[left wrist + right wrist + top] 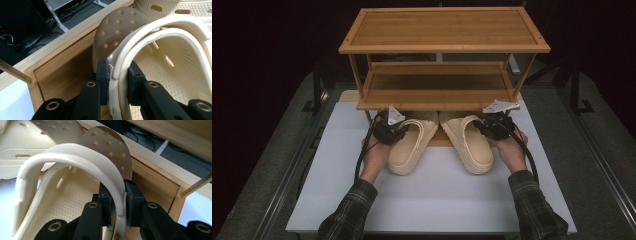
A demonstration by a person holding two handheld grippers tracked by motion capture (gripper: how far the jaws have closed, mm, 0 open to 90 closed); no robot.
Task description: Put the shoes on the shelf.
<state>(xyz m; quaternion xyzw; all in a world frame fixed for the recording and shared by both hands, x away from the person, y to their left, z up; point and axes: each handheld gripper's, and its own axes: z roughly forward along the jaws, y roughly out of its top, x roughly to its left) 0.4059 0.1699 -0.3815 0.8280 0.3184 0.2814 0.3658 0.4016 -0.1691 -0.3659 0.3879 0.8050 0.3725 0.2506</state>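
Each gripper, left gripper [393, 131] and right gripper [493, 125], was clamped on the outer rim of its own clog, left clog [412, 146] and right clog [468, 142]. The toes pointed at the rack [439, 97] at the surface's far edge, long axes running away from the person

The room was dim, its edges nearly black in the high view, while overhead light fell on the white desk [432, 195] and the wooden shelf [443, 30]. A soft shadow lay beneath the lower shelf board. That view was slightly grainy. In the gripper views, beyond each hand-held gripper, the cream clog [160, 62] shone brightly without harsh glare; the jaws nearest the lens were a little soft, and the background cables blurred.
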